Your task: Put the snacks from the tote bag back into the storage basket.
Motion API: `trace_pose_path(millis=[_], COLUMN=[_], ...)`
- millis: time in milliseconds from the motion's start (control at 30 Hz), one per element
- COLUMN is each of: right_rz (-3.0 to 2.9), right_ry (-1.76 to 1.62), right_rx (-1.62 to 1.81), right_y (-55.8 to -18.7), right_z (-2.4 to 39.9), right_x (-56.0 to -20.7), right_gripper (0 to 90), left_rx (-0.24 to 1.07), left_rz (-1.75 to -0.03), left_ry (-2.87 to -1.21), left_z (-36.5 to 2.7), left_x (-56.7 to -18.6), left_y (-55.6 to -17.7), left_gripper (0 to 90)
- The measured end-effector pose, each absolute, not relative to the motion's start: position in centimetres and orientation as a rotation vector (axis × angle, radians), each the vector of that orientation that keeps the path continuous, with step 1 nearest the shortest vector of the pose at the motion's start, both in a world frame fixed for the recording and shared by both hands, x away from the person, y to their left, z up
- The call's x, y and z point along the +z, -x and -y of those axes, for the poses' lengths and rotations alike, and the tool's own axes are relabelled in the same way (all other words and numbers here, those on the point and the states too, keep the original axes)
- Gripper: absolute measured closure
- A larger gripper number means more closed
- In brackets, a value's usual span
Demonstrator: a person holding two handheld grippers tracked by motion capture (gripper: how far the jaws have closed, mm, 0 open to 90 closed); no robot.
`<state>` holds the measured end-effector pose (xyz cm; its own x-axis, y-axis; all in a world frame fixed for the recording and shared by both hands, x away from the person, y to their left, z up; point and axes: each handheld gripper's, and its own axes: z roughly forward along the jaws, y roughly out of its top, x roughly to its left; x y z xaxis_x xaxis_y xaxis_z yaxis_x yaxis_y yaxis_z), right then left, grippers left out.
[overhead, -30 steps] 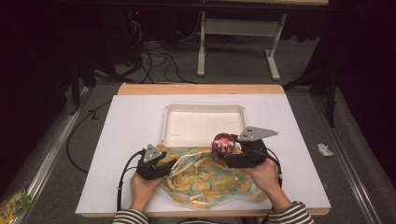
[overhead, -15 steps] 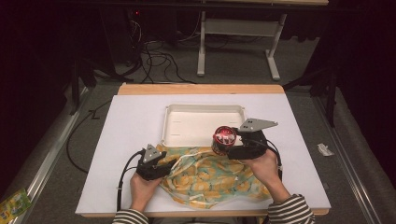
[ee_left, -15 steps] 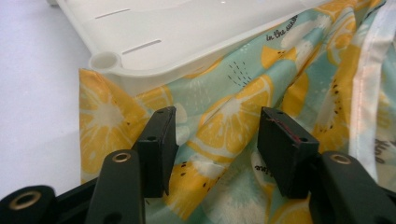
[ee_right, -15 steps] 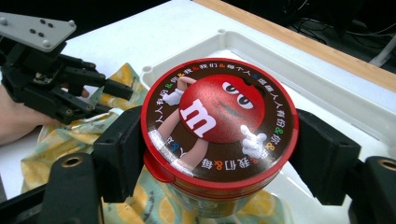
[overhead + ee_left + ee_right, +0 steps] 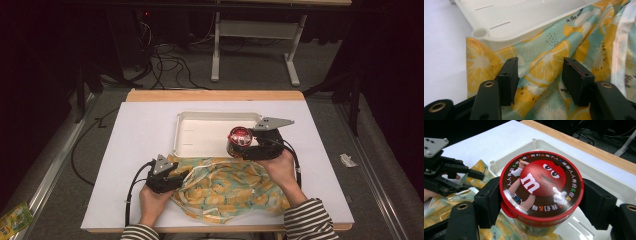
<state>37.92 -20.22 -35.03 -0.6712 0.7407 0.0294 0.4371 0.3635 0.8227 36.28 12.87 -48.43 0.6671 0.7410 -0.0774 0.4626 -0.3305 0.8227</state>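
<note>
Tub held at the tray's edge
Right gripper [image 5: 541,202] clamps the tub [image 5: 541,191] over the tray [image 5: 200,131]; left gripper [image 5: 540,72] gapes wide, empty, over the cloth [image 5: 549,62].

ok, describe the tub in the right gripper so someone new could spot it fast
On the white table, find the white tray at its middle; at the tray's near right edge, above the lemon-print cloth, the right gripper clamps a small round tub. It is the one red thing there: a red-rimmed brown lid with a red candy character.
</note>
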Motion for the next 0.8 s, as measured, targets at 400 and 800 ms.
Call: trace_pose_path(millis=[400, 800], right_rz=[-2.283, -2.288], right_ry=[-1.085, -1.109], right_rx=[1.177, 1.128], right_y=[-39.9, -41.9], right_z=[20.1, 20.0], right_x=[-35.7, -36.5], right_gripper=[26.2, 26.1], left_rx=[0.394, 0.389], left_rz=[-0.932, -0.935], left_ry=[-1.992, -1.989], left_z=[-12.9, -12.9], left_x=[-48.4, -48.4], left_y=[-36.3, -36.3], left_gripper=[47.5, 47.5])
